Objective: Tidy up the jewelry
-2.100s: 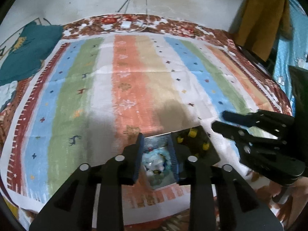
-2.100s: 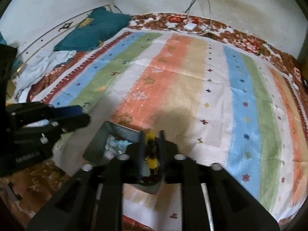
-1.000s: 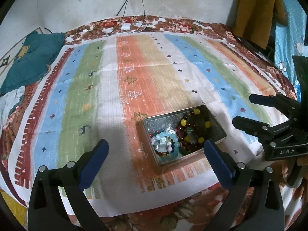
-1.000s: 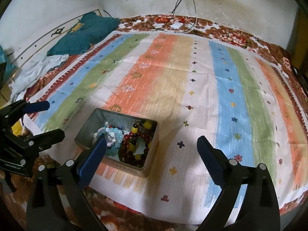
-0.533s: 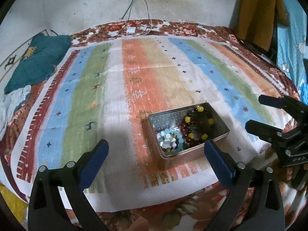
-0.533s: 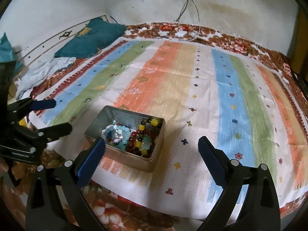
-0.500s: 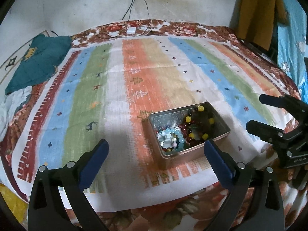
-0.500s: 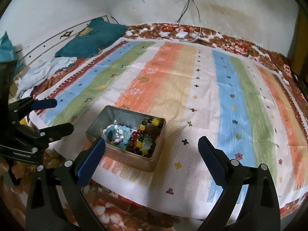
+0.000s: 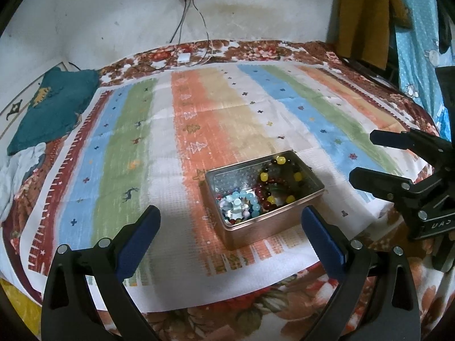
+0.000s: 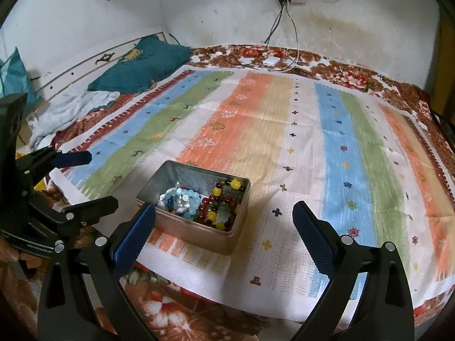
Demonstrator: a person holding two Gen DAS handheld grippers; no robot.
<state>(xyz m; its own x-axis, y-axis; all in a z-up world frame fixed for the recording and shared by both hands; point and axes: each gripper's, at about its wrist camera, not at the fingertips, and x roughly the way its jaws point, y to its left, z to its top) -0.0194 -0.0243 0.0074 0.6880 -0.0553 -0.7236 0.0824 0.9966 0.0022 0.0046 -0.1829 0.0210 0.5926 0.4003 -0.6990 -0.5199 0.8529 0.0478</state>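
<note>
An open metal tin (image 9: pixel 273 221) (image 10: pixel 199 230) rests on a striped cloth near the bed's front edge. Inside lie a pale blue bead bracelet (image 9: pixel 241 203) (image 10: pixel 182 199) and a dark red bracelet with yellow beads (image 9: pixel 277 183) (image 10: pixel 221 204). My left gripper (image 9: pixel 230 231) is open, its blue-padded fingers spread wide in front of the tin and holding nothing. My right gripper (image 10: pixel 223 228) is open too, empty, just short of the tin. Each gripper shows in the other's view, the right gripper (image 9: pixel 372 156) off to the right and the left gripper (image 10: pixel 99 179) to the left.
The striped cloth (image 9: pixel 227 108) (image 10: pixel 312 142) covers a floral bedspread (image 10: pixel 341 74). A teal pillow (image 9: pixel 54 99) (image 10: pixel 142 65) and a white garment (image 10: pixel 68 108) lie at the left. Cables and a white charger (image 10: pixel 271 61) run from a wall socket. Yellow and blue cloth (image 9: pixel 366 14) hangs at right.
Both grippers were shut down inside the tin, then opened wide and drew back and up. The bracelets stay in the tin, which now lies farther ahead of both grippers.
</note>
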